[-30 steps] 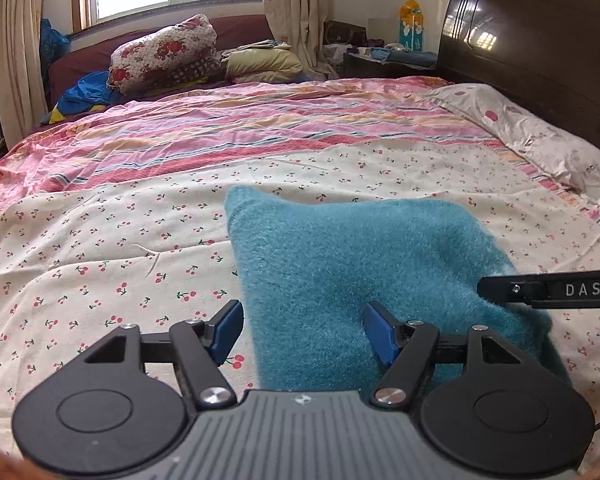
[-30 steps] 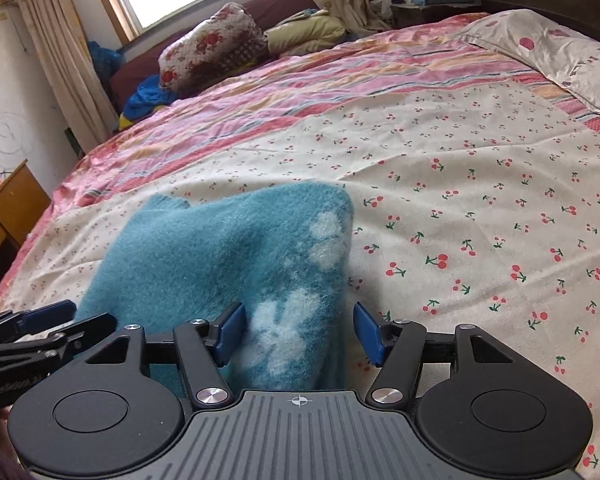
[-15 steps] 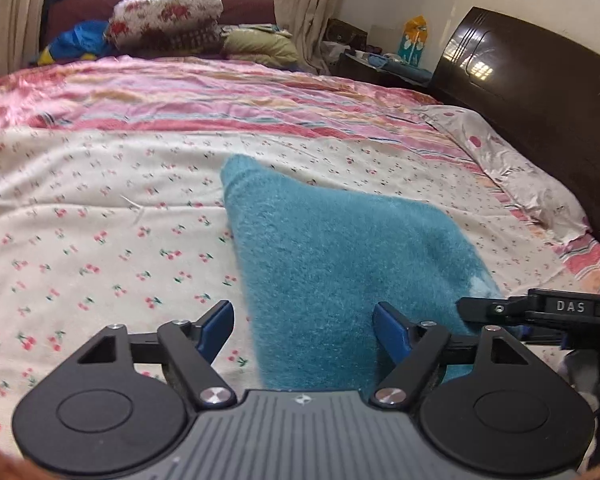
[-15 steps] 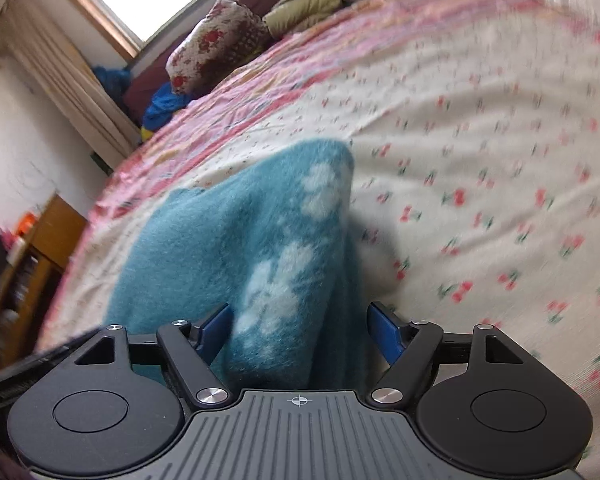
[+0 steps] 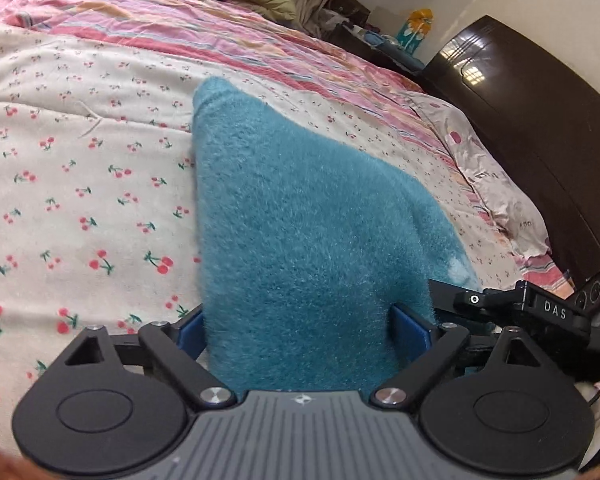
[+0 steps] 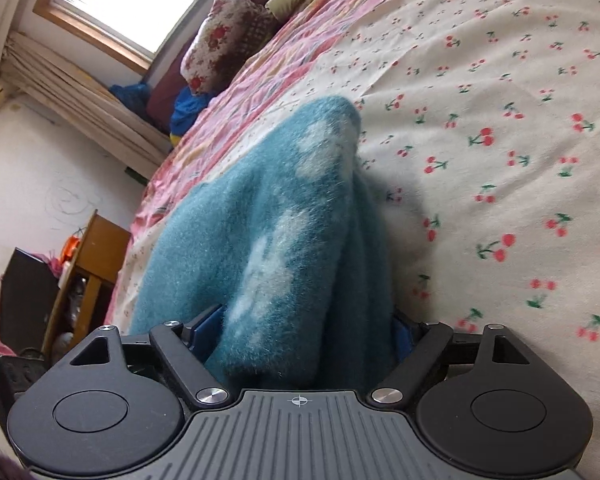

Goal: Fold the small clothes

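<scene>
A fuzzy teal garment [image 5: 300, 216] with white cloud-like patches [image 6: 276, 248] lies on the cherry-print bedsheet [image 5: 80, 184]. Its near edge runs between the blue fingers of my left gripper [image 5: 300, 328], which stand wide apart with the fabric lying loosely between them. My right gripper [image 6: 300, 332] is the same, its fingers spread with the patterned corner of the garment between them. The right gripper's black body [image 5: 540, 308] shows at the right of the left wrist view. Both fingertip pairs are partly hidden by the fabric.
A dark wooden headboard [image 5: 540, 120] and a pillow [image 5: 496, 184] are on the right. Pillows and bedding [image 6: 228, 40] are piled at the far end under the window. A wooden side table [image 6: 88, 272] stands left of the bed.
Both grippers have moved forward and down onto the garment's near edge. The fabric now fills the space between each pair of fingers. The right view has tilted.
</scene>
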